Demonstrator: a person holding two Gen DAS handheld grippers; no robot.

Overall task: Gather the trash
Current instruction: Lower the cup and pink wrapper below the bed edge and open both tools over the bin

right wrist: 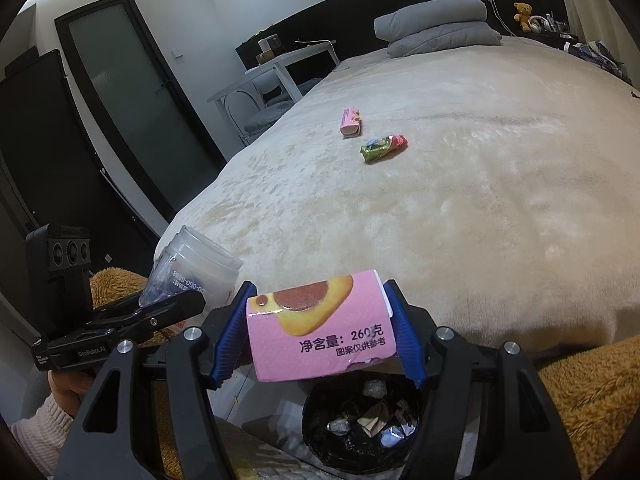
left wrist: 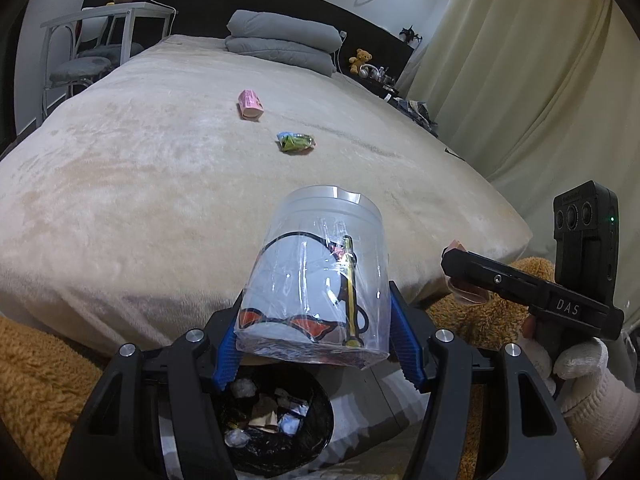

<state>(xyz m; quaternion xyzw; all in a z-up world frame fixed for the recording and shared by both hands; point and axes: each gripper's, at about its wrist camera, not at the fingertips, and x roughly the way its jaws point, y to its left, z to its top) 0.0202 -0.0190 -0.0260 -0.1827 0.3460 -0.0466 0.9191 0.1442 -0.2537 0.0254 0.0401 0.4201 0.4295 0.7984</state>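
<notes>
- Currently, our left gripper point(left wrist: 316, 344) clamps a clear plastic jar point(left wrist: 320, 276); our right gripper point(right wrist: 316, 340) clamps a pink snack box point(right wrist: 320, 328).
- Both hang above the black trash bin point(right wrist: 316, 432) beside the bed point(left wrist: 140, 184).
- We should centre each item over the opening before spreading the fingers.

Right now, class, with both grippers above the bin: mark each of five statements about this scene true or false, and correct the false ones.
1. The left gripper holds a clear plastic cup. True.
2. The right gripper is empty. False: it grips a pink box.
3. The trash bin below already holds scraps. True.
4. Nothing is left on the bed. False: a small pink carton and a green wrapper lie there.
5. The folded grey blanket lies at the foot of the bed, by the bin. False: it is at the far end.
</notes>
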